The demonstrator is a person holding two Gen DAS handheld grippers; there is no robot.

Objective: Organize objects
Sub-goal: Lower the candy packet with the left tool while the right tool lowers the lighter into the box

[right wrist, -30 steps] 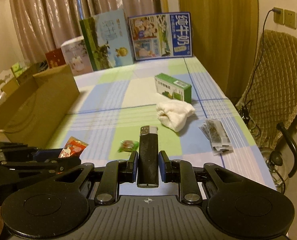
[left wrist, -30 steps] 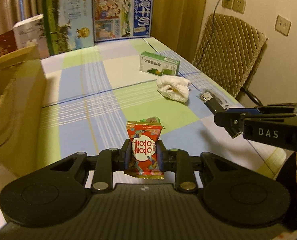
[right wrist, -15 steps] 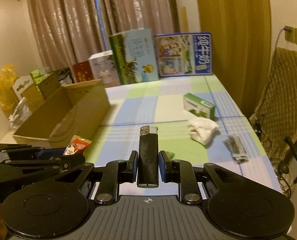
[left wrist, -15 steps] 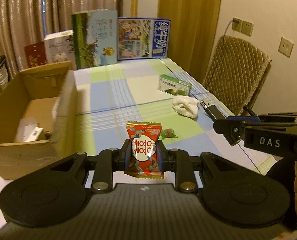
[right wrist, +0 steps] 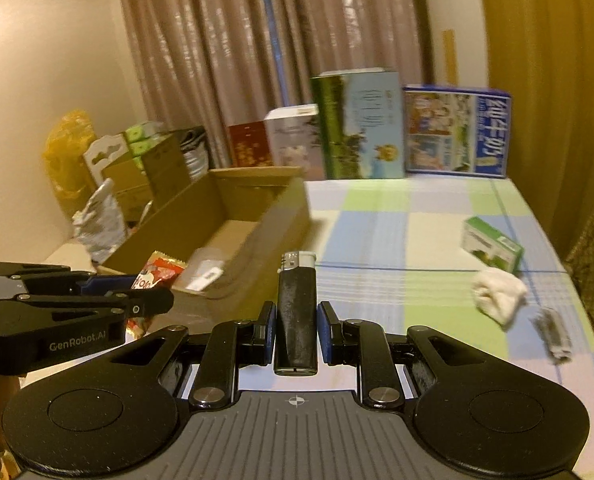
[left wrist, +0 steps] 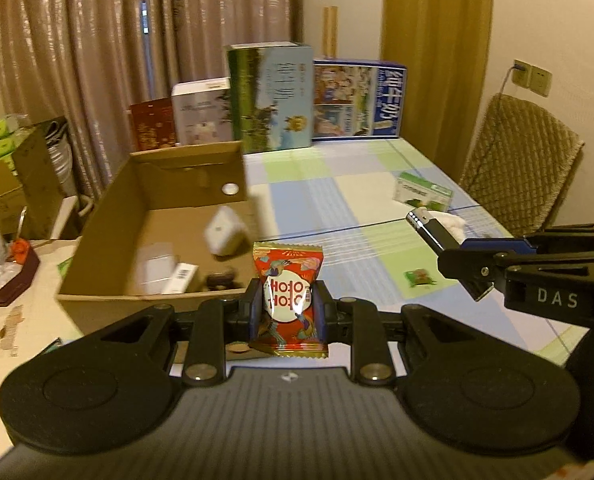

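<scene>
Snack packet [left wrist: 288, 300] is clamped upright between the left tongs [left wrist: 289, 312], closed down tight on its red wrapper, and it's now hanging right at the near wall of the cardboard box [left wrist: 153, 216] instead of out over the checked tabletop [left wrist: 337, 200]. That's the big change: half a second back only part of the box was seen off to the left, and a second back just its side wall was in view with the packet held low over the cloth. Now the whole open inside is looked into, with a white rounded thing [left wrist: 225, 232], a small labelled carton [left wrist: 177, 278] and something dark [left wrist: 221, 278] already lying on the bottom.

Same story on the other side. The lighter [right wrist: 296, 312] is pinched upright in the right tongs [right wrist: 296, 336], closed on its black body with the metal cap up, and it's been lifted and swung left too, so the box [right wrist: 233, 216] fills much more of the right view than before. Both pairs of tongs are held side by side, close but not touching.

So the carry looks nearly done and a drop into the box is probably next, packet first since it's closer to the rim. Left behind on the tabletop: a green candy [left wrist: 419, 277], a white cloth [right wrist: 499, 294], a green carton [right wrist: 491, 244] and a crumpled grey wrapper [right wrist: 553, 332], so plenty of tidying is still to be done. Edges are blurred, so motion is likely still going on.
</scene>
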